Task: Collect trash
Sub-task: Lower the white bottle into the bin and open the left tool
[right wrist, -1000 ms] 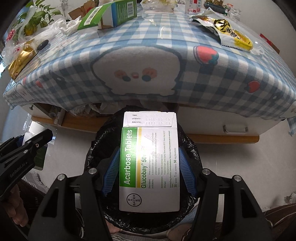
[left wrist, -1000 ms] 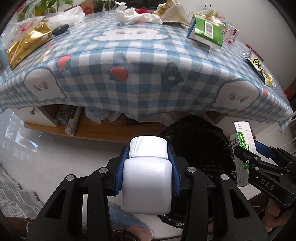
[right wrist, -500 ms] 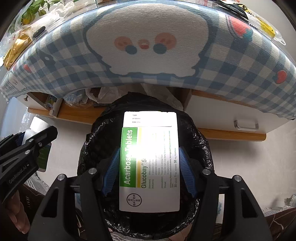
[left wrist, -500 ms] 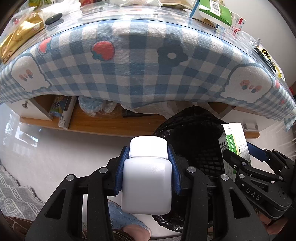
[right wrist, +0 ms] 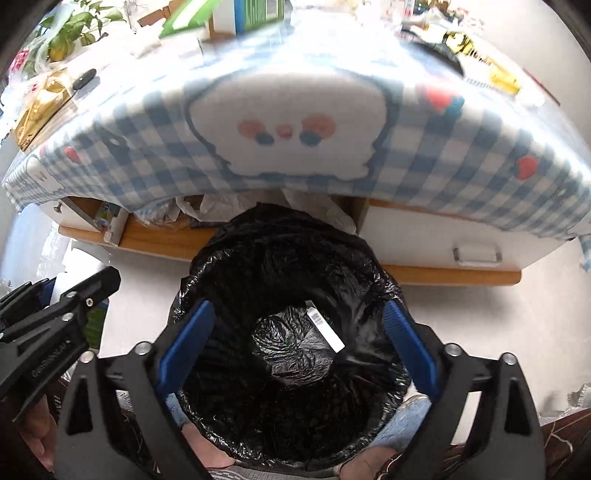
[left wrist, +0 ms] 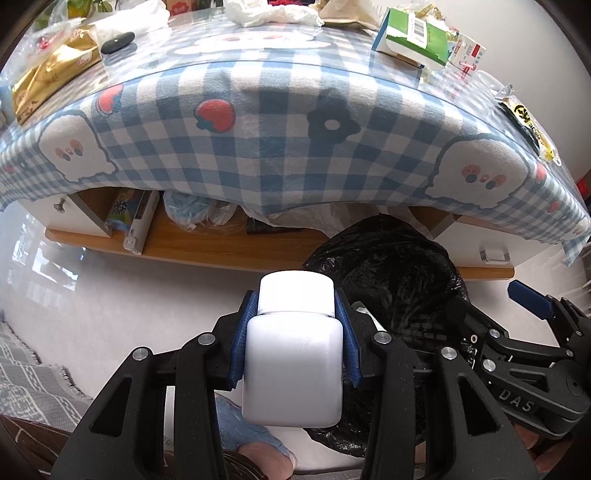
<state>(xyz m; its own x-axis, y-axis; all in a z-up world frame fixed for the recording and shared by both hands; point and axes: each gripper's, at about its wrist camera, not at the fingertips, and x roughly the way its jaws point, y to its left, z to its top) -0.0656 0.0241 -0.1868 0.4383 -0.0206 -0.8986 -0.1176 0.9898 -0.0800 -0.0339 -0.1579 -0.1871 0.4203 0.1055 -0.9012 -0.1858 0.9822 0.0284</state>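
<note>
The checked tablecloth [left wrist: 258, 147] fills the far side, litter on top. Near it stands the black-lined bin [right wrist: 291, 332], a box [right wrist: 325, 326] lying inside. The right gripper [right wrist: 295, 339] has just sprung wide, empty, above it. The left gripper [left wrist: 295, 350] clamps a white bottle [left wrist: 293, 365] left of the bin.

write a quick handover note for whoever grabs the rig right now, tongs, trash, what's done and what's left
Left tongs: shut on the white bottle, held beside the bin, not yet over it.
Right tongs: open and empty over the black-bagged bin; the jaws have just been opening, and the tablet box now lies inside the bag.
Done: tablet box binned.
Left: drop the bottle in, then clear the table: green carton, gold packet, crumpled tissue, yellow-black wrapper.
</note>
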